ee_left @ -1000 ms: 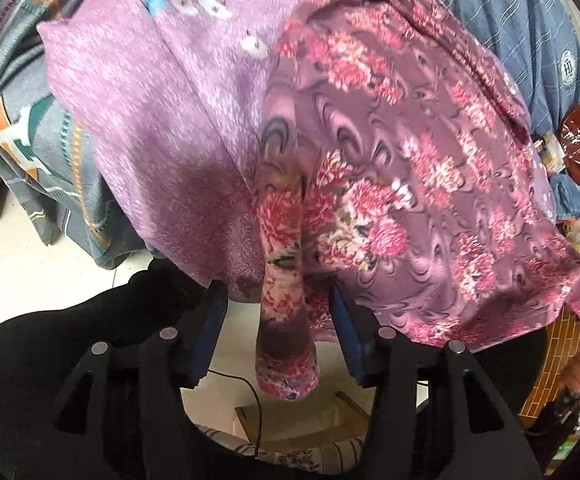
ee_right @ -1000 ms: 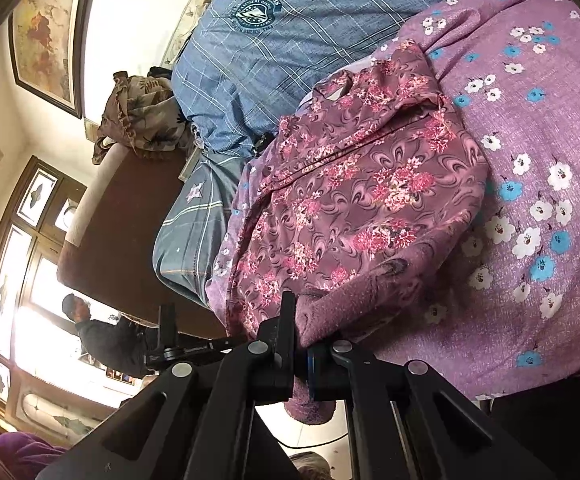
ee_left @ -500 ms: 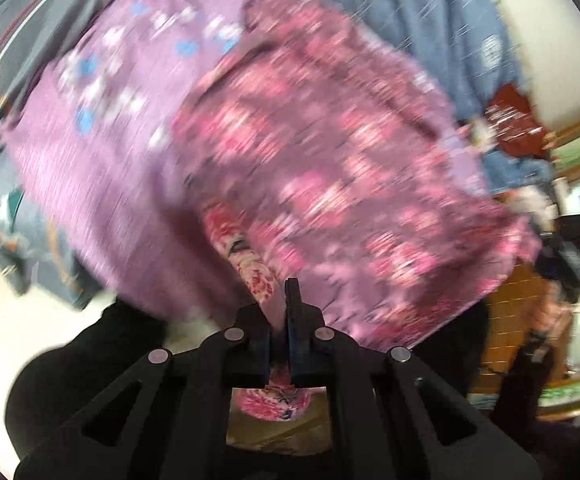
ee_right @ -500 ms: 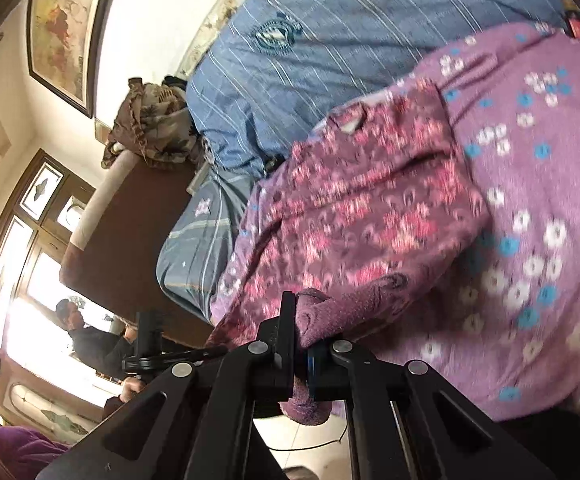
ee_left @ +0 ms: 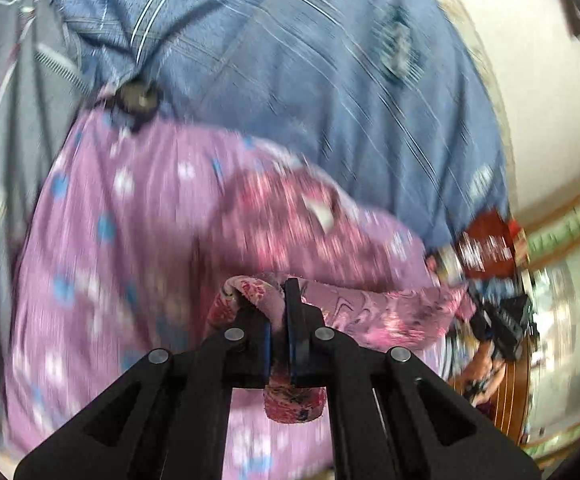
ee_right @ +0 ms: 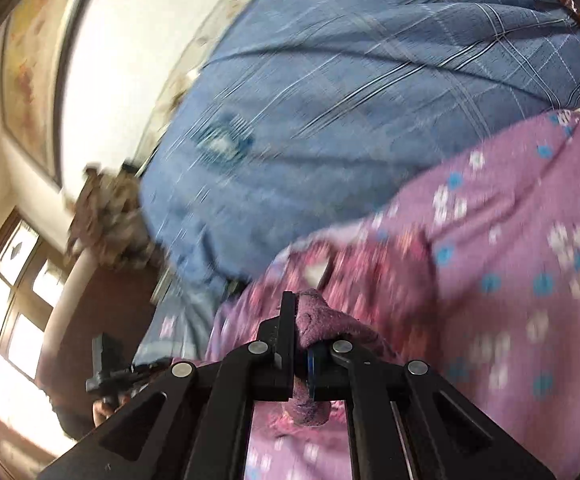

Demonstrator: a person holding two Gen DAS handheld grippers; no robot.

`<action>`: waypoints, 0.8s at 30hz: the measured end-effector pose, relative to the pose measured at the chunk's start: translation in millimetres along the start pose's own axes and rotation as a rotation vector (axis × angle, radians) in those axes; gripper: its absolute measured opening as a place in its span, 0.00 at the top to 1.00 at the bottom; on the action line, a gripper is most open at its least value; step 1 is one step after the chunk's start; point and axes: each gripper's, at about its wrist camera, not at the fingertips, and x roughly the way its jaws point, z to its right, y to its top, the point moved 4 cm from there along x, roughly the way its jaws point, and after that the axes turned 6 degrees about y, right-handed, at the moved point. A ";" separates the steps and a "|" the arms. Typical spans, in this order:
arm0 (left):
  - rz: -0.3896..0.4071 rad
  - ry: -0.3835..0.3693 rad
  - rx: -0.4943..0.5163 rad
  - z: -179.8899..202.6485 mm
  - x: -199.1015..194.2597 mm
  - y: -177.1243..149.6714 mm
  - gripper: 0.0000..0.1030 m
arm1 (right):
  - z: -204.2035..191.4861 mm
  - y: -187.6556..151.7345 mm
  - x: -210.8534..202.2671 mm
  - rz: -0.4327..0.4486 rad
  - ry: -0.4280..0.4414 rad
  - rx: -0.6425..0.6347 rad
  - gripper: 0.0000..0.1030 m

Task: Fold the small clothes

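Note:
A small pink floral garment (ee_left: 286,220) lies on a purple flowered blanket (ee_left: 122,216); it also shows in the right wrist view (ee_right: 370,276). My left gripper (ee_left: 278,320) is shut on a bunched edge of the garment and holds it raised over the rest. My right gripper (ee_right: 300,332) is shut on another bunched edge, its fleecy inside showing. Both views are blurred by motion.
A blue checked quilt (ee_left: 330,60) lies beyond the blanket and also shows in the right wrist view (ee_right: 350,92). A grey striped cloth (ee_left: 6,92) is at the left. A red packet (ee_left: 486,244) lies at the right. A sofa arm (ee_right: 90,296) and windows are at the left.
My left gripper closed on the garment's hanging part and lifted it forward. Both grippers have moved up and forward over the garment, carrying its edge toward the blue quilt.

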 end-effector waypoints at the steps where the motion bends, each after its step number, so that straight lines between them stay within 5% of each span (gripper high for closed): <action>1: 0.002 0.007 -0.018 -3.8 16.4 15.3 0.97 | 11.2 9.1 11.6 0.012 -0.010 0.022 0.97; 7: 0.046 0.037 -0.107 -32.4 112.9 77.1 0.96 | 101.1 35.3 89.7 0.085 -0.075 0.170 0.95; 9: 0.026 0.042 -0.169 -47.5 137.8 82.3 0.96 | 133.1 28.3 106.5 0.050 -0.129 0.259 0.83; 11: 0.055 -0.047 -0.270 -62.7 142.6 85.7 0.95 | 149.7 24.3 103.0 0.080 -0.092 0.323 0.53; 13: 0.115 -0.096 -0.306 -68.7 129.7 86.2 0.89 | 156.7 25.0 80.3 0.180 -0.057 0.346 0.50; 16: 0.319 -0.070 -0.321 -72.1 80.2 84.2 0.50 | 133.4 26.7 48.8 0.227 -0.087 0.235 0.50; 18: 0.423 -0.012 -0.312 -63.5 42.6 71.9 0.44 | 102.6 22.9 44.4 0.167 -0.123 0.109 0.51; 21: 0.416 0.032 -0.238 -34.8 22.1 36.4 0.40 | 54.8 0.9 56.9 0.037 -0.180 -0.063 0.53; 24: 0.321 0.088 -0.188 -8.5 36.8 -20.1 0.39 | 17.7 -32.5 85.8 -0.096 -0.203 -0.178 0.57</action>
